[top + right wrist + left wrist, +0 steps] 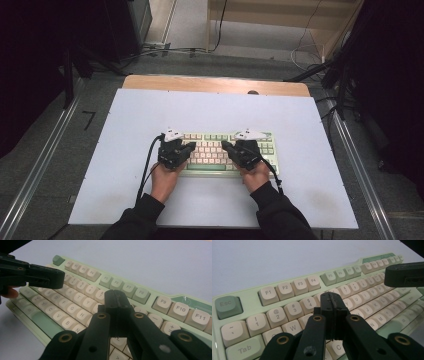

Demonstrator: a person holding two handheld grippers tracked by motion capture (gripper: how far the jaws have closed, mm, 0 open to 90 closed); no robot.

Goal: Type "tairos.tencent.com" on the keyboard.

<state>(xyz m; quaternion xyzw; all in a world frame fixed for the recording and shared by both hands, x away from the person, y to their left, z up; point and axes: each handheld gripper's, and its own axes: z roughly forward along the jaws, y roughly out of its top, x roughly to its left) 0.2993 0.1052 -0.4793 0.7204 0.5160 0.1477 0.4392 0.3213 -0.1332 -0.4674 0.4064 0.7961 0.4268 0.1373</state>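
A pale green keyboard with cream keys lies in the middle of the white table top. My left gripper is shut with nothing between its jaws, over the keyboard's left half. In the left gripper view its closed tip stands above the keyboard, near the number and upper letter rows. My right gripper is likewise shut and empty over the right half; its tip sits just below the F-key row of the keyboard. Whether either tip touches a key I cannot tell. The two tips point toward each other.
The white board covers the table, with a wooden strip along the far edge. Metal rails run along both sides on the floor. Cables lie beyond the table. A black cable trails from the left gripper.
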